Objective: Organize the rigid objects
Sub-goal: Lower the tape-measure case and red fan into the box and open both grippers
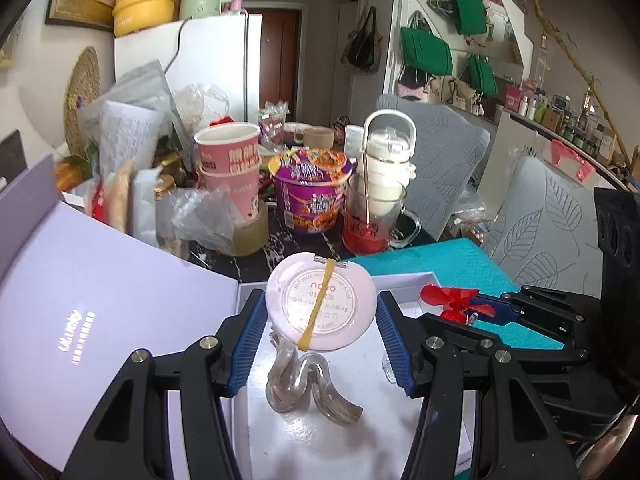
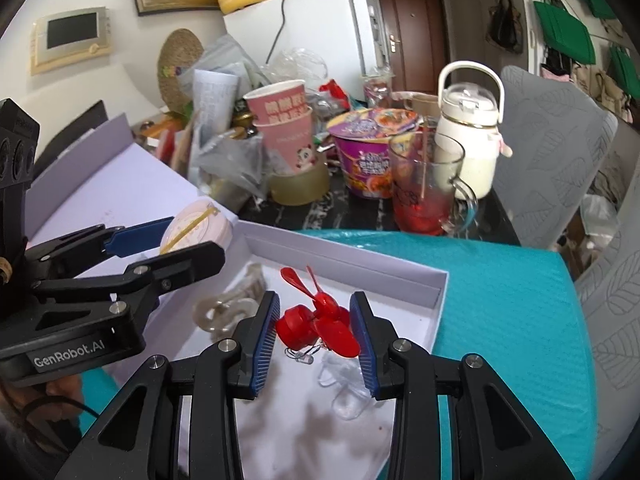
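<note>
1. The left gripper is reaching forward over the white box, its blue-padded fingers pressing on either side of a round pink compact bound with a yellow rubber band. The compact is being held flat side toward the camera, above the box floor.
2. In the right wrist view this gripper is coming in from the left, angled toward the box's far left corner.
3. Below the compact, a clear twisted hair clip is lying on the box floor.
4. The right gripper is pointing down into the box, its jaws closed part-way on a small red fan, which is sitting between the pads with its blades fanning upward.
5. A clear plastic piece is lying under the right-hand finger.
6. The box is resting on a teal mat, with its lavender lid standing open to the left.
</note>
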The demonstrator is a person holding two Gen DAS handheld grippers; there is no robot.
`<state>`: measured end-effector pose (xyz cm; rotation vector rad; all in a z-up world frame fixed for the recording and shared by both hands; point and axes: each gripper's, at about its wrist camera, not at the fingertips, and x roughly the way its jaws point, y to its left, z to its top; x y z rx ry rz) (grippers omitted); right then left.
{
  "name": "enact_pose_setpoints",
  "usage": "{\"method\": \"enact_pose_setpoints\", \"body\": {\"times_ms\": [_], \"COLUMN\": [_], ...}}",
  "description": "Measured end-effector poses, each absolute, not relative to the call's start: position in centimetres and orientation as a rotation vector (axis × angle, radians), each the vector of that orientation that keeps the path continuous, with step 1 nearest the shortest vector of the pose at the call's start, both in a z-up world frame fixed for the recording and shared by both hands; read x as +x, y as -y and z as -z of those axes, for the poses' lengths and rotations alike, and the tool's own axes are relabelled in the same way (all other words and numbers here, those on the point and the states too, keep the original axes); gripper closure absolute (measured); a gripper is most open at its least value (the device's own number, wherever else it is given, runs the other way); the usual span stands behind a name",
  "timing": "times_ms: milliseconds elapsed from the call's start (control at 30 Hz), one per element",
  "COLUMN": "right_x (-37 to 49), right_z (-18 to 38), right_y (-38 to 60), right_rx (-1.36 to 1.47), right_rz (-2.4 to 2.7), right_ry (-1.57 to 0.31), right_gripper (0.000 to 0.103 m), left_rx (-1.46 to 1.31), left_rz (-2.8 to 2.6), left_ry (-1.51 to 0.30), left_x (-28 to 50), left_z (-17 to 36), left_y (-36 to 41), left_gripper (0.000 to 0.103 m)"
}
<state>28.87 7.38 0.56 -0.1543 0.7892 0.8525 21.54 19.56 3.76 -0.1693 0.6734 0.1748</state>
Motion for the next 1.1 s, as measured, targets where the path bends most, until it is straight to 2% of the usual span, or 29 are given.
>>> {"method": "enact_pose_setpoints", "body": {"times_ms": [400,1100], "right_x": [29.9,30.1], "right_z": [1.8,2.4], "right_y": [-8.1,-8.2], "right_rx": [-0.192,-0.219], "right_rz": [-0.815,-0.769], "right_ry": [-0.830,-0.858], "right_gripper": [0.067,0.067], "left_rx": [-0.196,-0.153], "left_rz": [-0.167,-0.212], "left_ry": [-0.823,-0.886], "left_x": [24.2,25.4], "left_z": [1.2,3.6], "left_y": [-20.0,-19.4], "left_gripper": [0.048,0.048]}}
